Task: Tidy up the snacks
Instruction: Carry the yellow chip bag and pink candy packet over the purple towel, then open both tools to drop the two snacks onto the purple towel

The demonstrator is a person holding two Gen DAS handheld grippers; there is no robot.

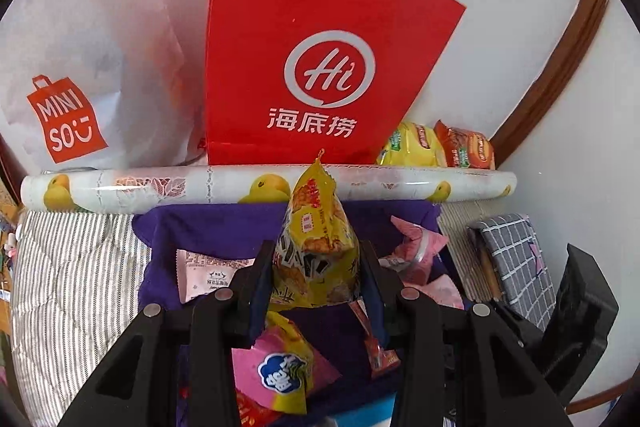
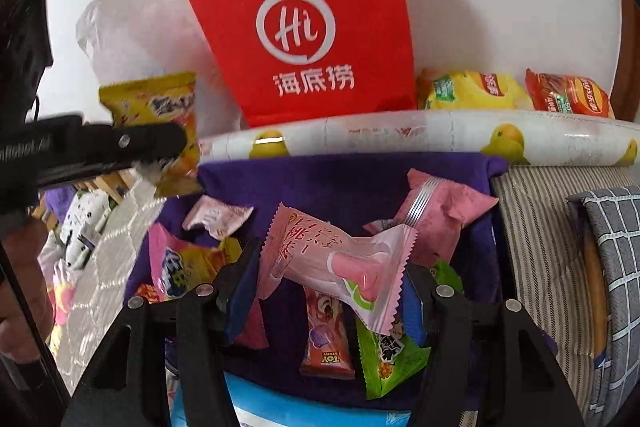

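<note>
My left gripper (image 1: 316,255) is shut on a yellow snack packet (image 1: 316,223) and holds it upright above a purple cloth (image 1: 208,227). The right wrist view shows that same gripper (image 2: 160,143) and yellow packet (image 2: 160,103) from the side at the left. My right gripper (image 2: 334,267) is shut on a pink peach-candy packet (image 2: 316,251), which lies crosswise between the fingers above the purple cloth (image 2: 340,183). Loose snacks lie on the cloth: pink packets (image 2: 444,207), a green packet (image 2: 384,359), a Toy Story bar (image 2: 326,339) and a pink bag (image 1: 280,367).
A red paper bag (image 1: 320,47) and a white Miniso bag (image 1: 80,87) lean on the wall behind a rolled lemon-print sheet (image 1: 160,183). Yellow (image 2: 472,91) and orange (image 2: 568,95) chip bags sit behind the roll. Striped bedding (image 1: 72,267) and a grey checked cushion (image 1: 516,259) flank the cloth.
</note>
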